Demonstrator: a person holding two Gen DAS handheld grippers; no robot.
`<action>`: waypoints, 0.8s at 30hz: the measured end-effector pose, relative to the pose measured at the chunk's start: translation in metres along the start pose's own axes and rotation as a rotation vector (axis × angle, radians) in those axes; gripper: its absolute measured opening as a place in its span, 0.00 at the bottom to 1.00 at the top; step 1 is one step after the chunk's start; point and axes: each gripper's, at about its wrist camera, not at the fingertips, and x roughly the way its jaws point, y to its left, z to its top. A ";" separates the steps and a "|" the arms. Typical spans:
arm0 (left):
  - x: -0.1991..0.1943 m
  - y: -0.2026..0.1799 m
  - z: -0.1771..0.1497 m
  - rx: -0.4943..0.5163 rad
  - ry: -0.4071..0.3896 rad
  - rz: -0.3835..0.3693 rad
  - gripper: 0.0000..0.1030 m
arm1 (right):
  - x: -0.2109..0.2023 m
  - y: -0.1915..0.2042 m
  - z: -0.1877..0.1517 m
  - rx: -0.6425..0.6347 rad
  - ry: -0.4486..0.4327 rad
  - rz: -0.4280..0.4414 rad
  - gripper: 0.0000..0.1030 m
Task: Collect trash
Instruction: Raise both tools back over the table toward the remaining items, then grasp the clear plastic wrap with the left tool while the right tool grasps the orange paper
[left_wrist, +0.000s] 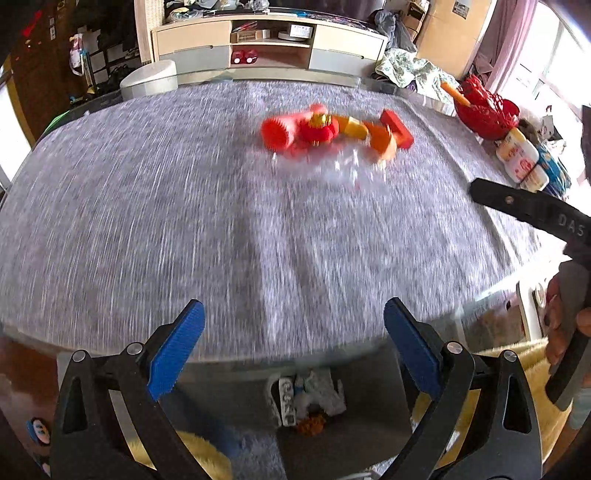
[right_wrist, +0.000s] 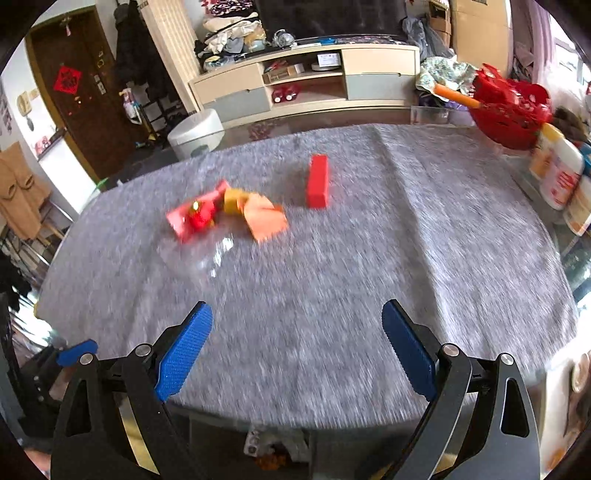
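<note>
Trash lies in a heap on the grey tablecloth (left_wrist: 147, 221): a red wrapper (left_wrist: 280, 134) (right_wrist: 184, 221), a yellow piece (left_wrist: 352, 127) (right_wrist: 234, 201), orange paper (left_wrist: 384, 142) (right_wrist: 266, 218), clear plastic (left_wrist: 347, 166) (right_wrist: 214, 254) and a red box (left_wrist: 397, 129) (right_wrist: 317, 181). My left gripper (left_wrist: 294, 306) and my right gripper (right_wrist: 298, 307) hover over the table's near edge, both open and empty, well short of the heap. Below that edge a grey bin (left_wrist: 376, 387) (right_wrist: 351, 439) holds crumpled white paper. Both views are blurred by motion.
A red basket (left_wrist: 487, 114) (right_wrist: 513, 110) and white bottles (left_wrist: 521, 158) (right_wrist: 557, 173) stand at the table's right side. A hand (left_wrist: 565, 325) grips the right gripper's handle at the right. Beyond the table are a white stool (left_wrist: 151, 79) and a low cabinet (left_wrist: 266, 40).
</note>
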 end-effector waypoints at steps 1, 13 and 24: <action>0.002 0.000 0.006 0.001 -0.004 -0.001 0.90 | 0.004 0.000 0.004 0.007 0.003 0.016 0.89; 0.031 -0.002 0.058 0.007 -0.013 -0.028 0.92 | 0.063 0.014 0.044 0.013 0.049 0.059 0.68; 0.061 -0.016 0.081 0.028 -0.004 -0.058 0.92 | 0.092 0.011 0.050 0.030 0.072 0.057 0.57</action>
